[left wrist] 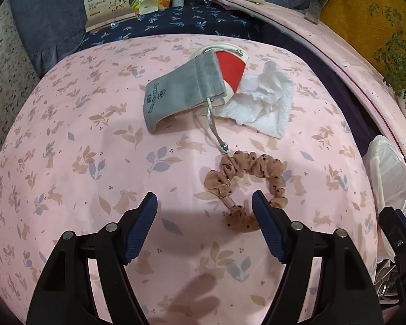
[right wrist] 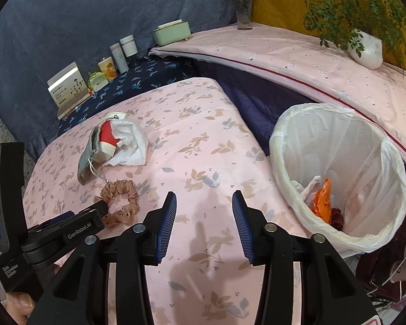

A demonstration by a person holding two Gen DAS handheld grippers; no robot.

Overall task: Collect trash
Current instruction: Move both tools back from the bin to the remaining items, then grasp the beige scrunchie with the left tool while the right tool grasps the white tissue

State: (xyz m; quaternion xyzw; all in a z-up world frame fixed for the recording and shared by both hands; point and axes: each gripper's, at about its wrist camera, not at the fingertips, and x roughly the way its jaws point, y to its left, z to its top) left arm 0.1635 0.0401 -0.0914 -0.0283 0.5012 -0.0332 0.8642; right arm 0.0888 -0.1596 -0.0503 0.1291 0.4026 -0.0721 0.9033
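Both the left gripper (left wrist: pixel 204 203) and right gripper (right wrist: pixel 204 203) are shown with jaws parted and empty above the pink surface (left wrist: pixel 67 140), where one scrunchie (left wrist: pixel 246 187), one crumpled tissue (left wrist: pixel 262 100) and one grey pouch (left wrist: pixel 176 92) lie beside one lined bin (right wrist: pixel 335 146).

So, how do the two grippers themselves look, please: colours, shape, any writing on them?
Both the left gripper and the right gripper have black plastic arms with silver rivets and two ribbed dark-blue pads. In the right wrist view, the left one's body shows white "GenRobot.AI" lettering and a small screen.
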